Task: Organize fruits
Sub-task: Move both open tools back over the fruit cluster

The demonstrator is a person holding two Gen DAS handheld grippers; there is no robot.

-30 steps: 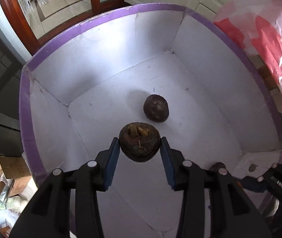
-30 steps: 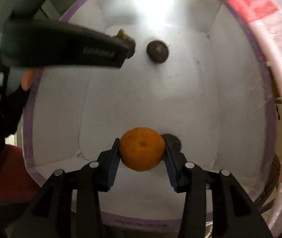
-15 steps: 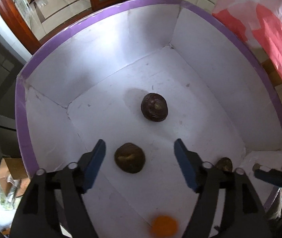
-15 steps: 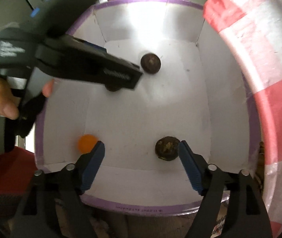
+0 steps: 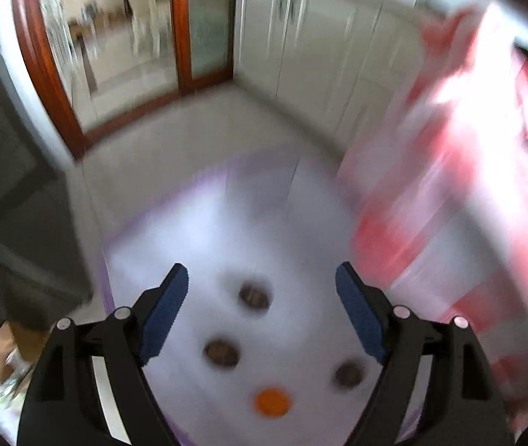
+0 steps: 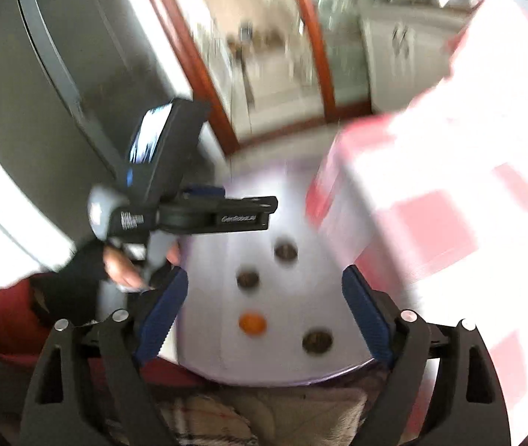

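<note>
Both views are blurred by motion. A white box with a purple rim (image 5: pixel 174 200) (image 6: pixel 286 373) lies below both grippers. On its floor rest three dark brown round fruits (image 5: pixel 254 296) (image 5: pixel 222 352) (image 5: pixel 348 374) and a small orange (image 5: pixel 272 402) (image 6: pixel 251 322). The brown fruits also show in the right wrist view (image 6: pixel 286 251) (image 6: pixel 248 278) (image 6: pixel 317 340). My left gripper (image 5: pixel 262 297) hangs high above the box, jaws opening, nothing between them. My right gripper (image 6: pixel 265 301) is also raised, jaws opening and empty. The left gripper's body (image 6: pixel 223 217) shows in the right wrist view, held by a hand (image 6: pixel 119 264).
A table with a red and white checked cloth (image 5: pixel 449 193) (image 6: pixel 449 193) stands right beside the box. A dark grey cabinet (image 6: pixel 41 74) is at the left. Wood-framed glass doors (image 5: pixel 115 55) and white cupboards (image 5: pixel 319 37) lie beyond. A patterned cloth (image 6: pixel 226 420) lies below the box's near rim.
The left gripper let go of a brown fruit and the right gripper let go of the orange; both now lie in the box. Both grippers opened wide and rose well above it.
</note>
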